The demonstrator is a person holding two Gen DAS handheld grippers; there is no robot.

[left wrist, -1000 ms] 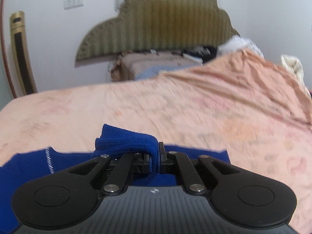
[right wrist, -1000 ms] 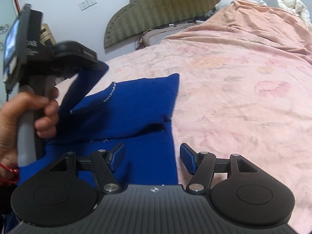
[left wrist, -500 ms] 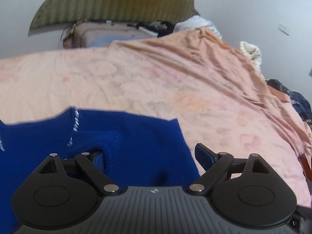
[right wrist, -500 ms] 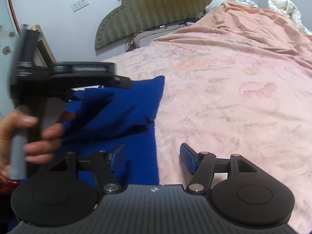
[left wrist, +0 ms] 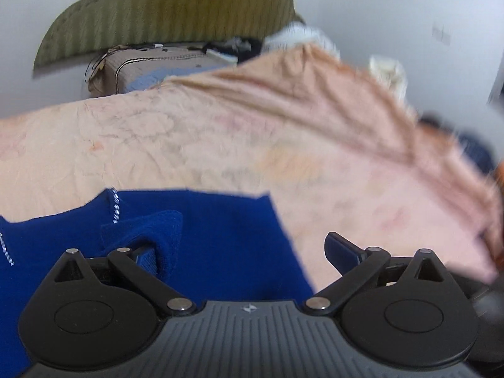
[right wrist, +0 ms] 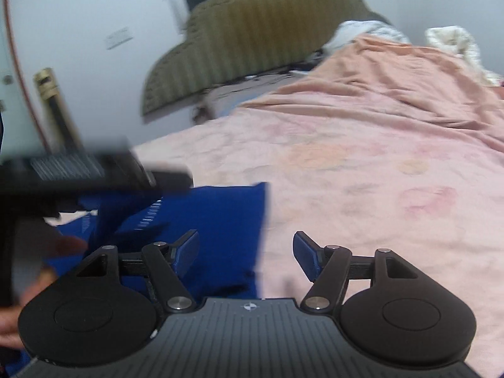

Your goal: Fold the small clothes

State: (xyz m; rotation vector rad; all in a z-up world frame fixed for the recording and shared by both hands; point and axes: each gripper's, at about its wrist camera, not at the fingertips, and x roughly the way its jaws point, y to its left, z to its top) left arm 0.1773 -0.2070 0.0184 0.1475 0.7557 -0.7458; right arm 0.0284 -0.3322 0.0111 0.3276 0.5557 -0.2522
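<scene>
We see a bed point(right wrist: 362, 163) covered by a wrinkled pale pink sheet with a faint floral print. On it lies a deep blue knitted garment point(left wrist: 220, 230), spread flat, one ribbed piece folded over its top.

Blue top point(left wrist: 220, 230) lies flat on the near left, a cuffed sleeve folded over it, tiny sparkly studs along the seams.

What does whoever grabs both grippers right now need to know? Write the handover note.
Left gripper: jaws opening, nothing pinched; a folded blue flap lies against its left finger.
Right gripper: jaws apart, empty, straddling the garment's right edge.
Blue garment: lies on the pink bedspread, one fold laid over.
Done: that fold.
Left: probably further folds and smoothing.
</scene>
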